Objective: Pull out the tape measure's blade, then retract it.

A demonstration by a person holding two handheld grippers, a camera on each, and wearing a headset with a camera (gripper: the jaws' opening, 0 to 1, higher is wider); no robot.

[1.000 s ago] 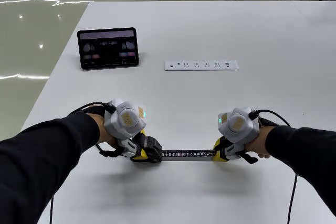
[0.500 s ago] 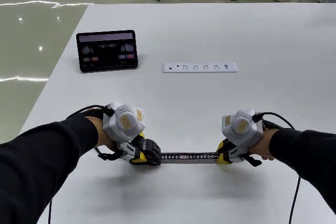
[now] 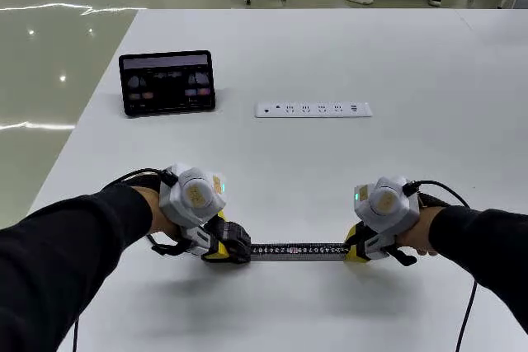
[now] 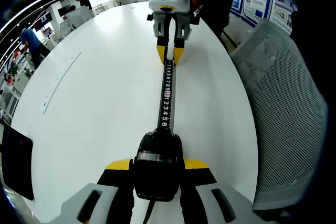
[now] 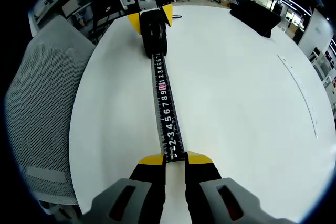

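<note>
**Head view.** White table (image 3: 330, 55). The tape measure case (image 3: 233, 243) sits near the front edge, clamped in the left gripper (image 3: 216, 242). The blade (image 3: 297, 250) runs out flat along the tabletop to the right gripper (image 3: 356, 251), which is closed at the blade's far end. The grippers are well apart, with a short run of blade between them. A tablet (image 3: 167, 82) and a power strip (image 3: 313, 110) lie farther back, well clear.

**Left gripper view.** The jaws are shut on the black case (image 4: 159, 163), yellow tips at either flank. The blade (image 4: 166, 98) leaves the case mouth straight, numerals up, towards the other gripper (image 4: 169, 53).

**Right gripper view.** The jaws pinch the blade tip (image 5: 173, 153). The printed scale leads back to the case (image 5: 154, 30).

**Progress, as I judge it.** The pull-out is under way or done: the blade is out and taut-looking. Retraction is not yet begun. What is left is to bring the tip back to the case, keeping the case gripped.
</note>
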